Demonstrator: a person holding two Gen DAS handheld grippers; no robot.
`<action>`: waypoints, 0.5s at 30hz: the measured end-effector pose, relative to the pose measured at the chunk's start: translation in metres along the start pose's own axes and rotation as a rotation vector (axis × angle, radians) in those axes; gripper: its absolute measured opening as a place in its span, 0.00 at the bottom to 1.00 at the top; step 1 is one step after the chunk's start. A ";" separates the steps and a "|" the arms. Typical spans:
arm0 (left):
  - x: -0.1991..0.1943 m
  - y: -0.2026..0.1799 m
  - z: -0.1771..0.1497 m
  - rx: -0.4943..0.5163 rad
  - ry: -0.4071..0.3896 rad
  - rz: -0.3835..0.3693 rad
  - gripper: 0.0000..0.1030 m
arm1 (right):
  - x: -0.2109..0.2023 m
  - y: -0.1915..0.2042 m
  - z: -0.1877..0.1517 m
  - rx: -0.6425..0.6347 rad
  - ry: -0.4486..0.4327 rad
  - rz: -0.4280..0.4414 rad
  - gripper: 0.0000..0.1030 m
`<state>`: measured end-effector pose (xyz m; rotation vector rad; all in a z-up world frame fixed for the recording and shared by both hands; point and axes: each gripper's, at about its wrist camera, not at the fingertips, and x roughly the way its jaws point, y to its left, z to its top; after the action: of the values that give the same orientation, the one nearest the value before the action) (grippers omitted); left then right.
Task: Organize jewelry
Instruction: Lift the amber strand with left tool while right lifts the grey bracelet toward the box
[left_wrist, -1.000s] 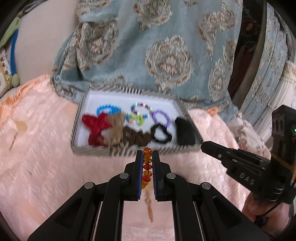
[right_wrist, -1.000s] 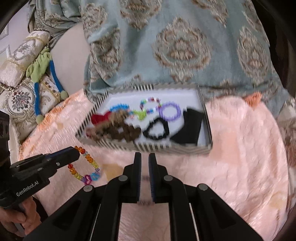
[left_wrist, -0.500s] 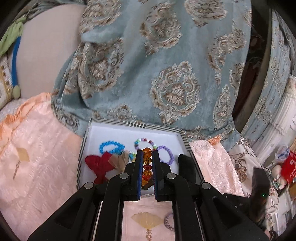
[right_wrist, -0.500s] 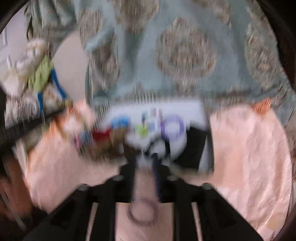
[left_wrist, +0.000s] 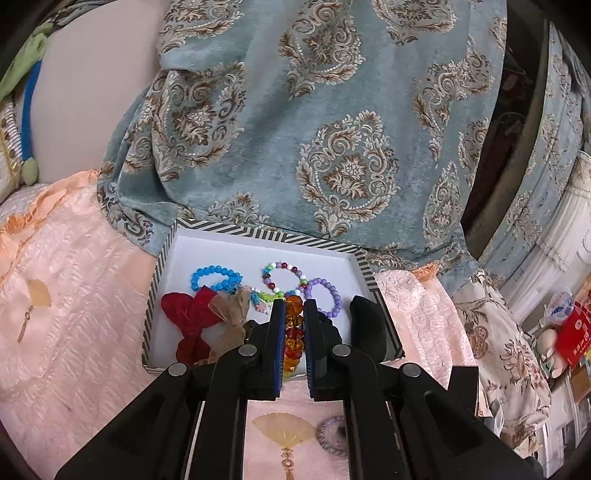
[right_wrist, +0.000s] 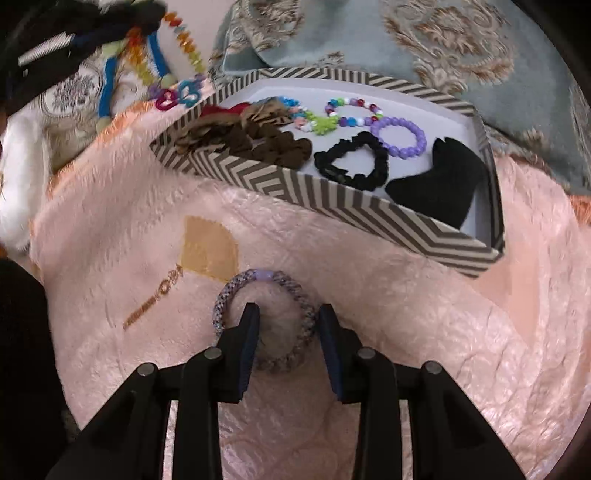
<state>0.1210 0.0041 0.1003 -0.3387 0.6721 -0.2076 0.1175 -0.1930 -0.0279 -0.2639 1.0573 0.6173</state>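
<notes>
My left gripper (left_wrist: 294, 306) is shut on an amber bead bracelet (left_wrist: 293, 332) and holds it just above the near side of the striped tray (left_wrist: 258, 233). In the right wrist view that bracelet (right_wrist: 184, 37) dangles at the top left, beyond the tray (right_wrist: 332, 192). A lilac braided bracelet (right_wrist: 291, 288) lies on the pink cloth in front of the tray. My right gripper (right_wrist: 288, 314) is low over it, its jaws closing. One finger stands inside the ring and one outside, with the ring's right side between them, untouched. The same bracelet (left_wrist: 328, 432) shows under my left fingers.
The tray holds a blue bead bracelet (left_wrist: 214, 277), a purple bead bracelet (right_wrist: 399, 136), a multicoloured one, a black scrunchie (right_wrist: 351, 162), a black bow (right_wrist: 439, 184), a red bow (left_wrist: 188, 314) and brown scrunchies. A blue patterned cloth (left_wrist: 332, 129) hangs behind. Cushions lie at the left.
My left gripper carried the amber bracelet up and forward over the tray's near side. My right gripper dropped to the lilac bracelet and parted its jaws around one side of it.
</notes>
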 end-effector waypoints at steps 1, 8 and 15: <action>-0.002 0.000 0.000 0.003 -0.004 0.000 0.00 | -0.002 -0.002 0.000 0.014 0.001 0.002 0.08; -0.010 0.005 0.001 -0.016 -0.024 0.010 0.00 | -0.030 0.001 0.004 0.009 -0.041 -0.031 0.08; -0.014 0.010 0.001 -0.023 -0.024 0.017 0.00 | -0.067 0.003 0.030 0.107 -0.174 -0.106 0.08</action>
<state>0.1118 0.0178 0.1057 -0.3564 0.6535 -0.1794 0.1145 -0.1988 0.0453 -0.1687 0.8991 0.4779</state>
